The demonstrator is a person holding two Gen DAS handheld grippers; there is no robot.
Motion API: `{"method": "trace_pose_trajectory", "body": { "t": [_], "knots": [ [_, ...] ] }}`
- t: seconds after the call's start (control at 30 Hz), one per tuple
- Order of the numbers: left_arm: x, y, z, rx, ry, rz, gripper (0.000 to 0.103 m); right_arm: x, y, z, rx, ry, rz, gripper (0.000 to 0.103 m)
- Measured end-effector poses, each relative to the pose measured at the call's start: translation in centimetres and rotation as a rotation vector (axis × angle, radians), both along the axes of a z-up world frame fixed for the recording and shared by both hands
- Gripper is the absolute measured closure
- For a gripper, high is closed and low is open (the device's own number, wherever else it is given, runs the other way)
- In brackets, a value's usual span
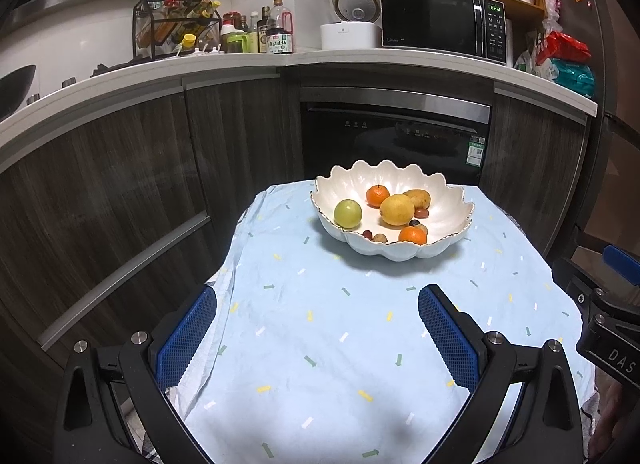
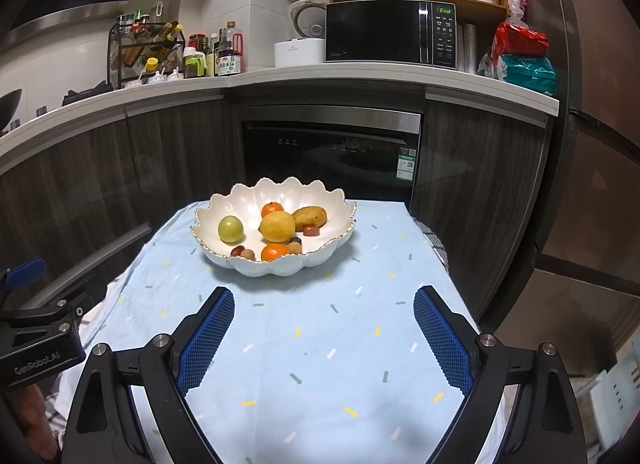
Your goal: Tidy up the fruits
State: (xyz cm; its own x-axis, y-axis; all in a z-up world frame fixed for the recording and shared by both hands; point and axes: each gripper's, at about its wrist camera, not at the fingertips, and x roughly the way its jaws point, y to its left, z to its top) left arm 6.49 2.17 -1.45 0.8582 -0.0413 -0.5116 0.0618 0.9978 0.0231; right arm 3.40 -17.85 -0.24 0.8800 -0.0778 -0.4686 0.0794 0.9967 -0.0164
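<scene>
Both claws spread, empty, low over the near surface: left claw [image 1: 318,328], right claw [image 2: 324,328]. Fruit sits further back in the scalloped bowl [image 2: 332,204]. Prob. best w/ right claw: approach lemon [image 2: 277,226] from above, close gently, avoid nudging the orange [image 2: 274,252].

Scalloped bowl [image 1: 436,200] of fruit, blue tablecloth [image 1: 320,344], spread fingers [image 1: 448,336]

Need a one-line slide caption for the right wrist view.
Open right tool above the blue tablecloth, facing a white bowl of fruit.
</scene>
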Motion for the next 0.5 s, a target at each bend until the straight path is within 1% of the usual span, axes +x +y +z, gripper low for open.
{"method": "trace_pose_trajectory", "body": {
  "t": [0.5],
  "knots": [
    [0.01,-0.04,-0.17,0.012,-0.008,-0.002,0.0,0.04,-0.3,-0.17,0.004,-0.003,-0.007,0.011]
  ]
}}
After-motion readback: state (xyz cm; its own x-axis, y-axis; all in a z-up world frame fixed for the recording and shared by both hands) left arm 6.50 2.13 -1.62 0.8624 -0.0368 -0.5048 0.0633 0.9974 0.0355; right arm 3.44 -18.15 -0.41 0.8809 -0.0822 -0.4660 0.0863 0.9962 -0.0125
